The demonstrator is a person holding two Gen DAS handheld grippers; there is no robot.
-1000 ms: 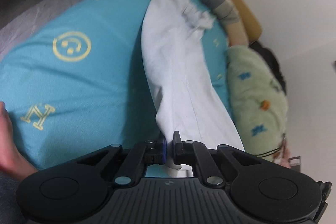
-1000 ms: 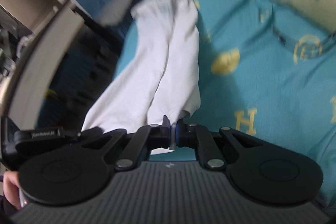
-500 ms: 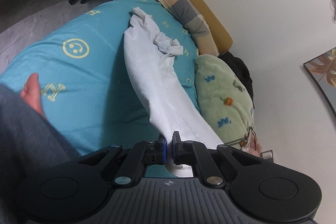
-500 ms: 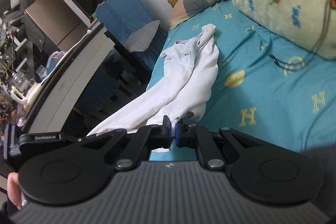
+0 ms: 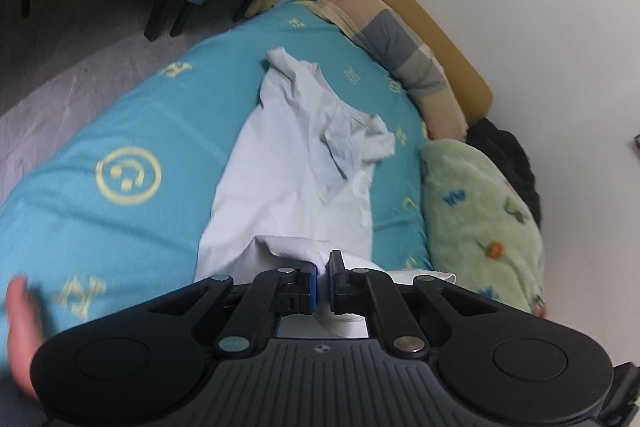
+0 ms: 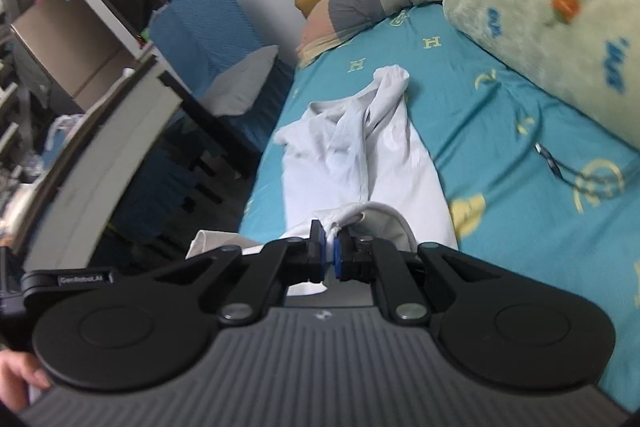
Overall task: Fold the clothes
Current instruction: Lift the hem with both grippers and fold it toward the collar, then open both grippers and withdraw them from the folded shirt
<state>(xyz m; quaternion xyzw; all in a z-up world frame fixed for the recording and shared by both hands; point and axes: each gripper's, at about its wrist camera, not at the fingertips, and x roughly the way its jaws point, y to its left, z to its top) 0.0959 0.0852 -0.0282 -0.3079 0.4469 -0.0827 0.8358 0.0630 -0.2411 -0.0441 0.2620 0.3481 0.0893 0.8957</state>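
Pinching the near hem, the left claw [image 5: 324,269] and right claw [image 6: 330,247], both clamped shut, hold a white shirt [image 5: 296,167] stretching toward twelve o'clock across the bed [image 5: 100,131].

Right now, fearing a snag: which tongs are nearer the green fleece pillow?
Right, likely. The green fleece pillow lies right of both; the left tongs pinch the white shirt at its far corner, the right tongs at its pillow-side corner.

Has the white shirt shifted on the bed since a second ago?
Yes. The white shirt now lies wider and more bunched on the blue sheet, its far end drawn nearer, away from the striped pillow.
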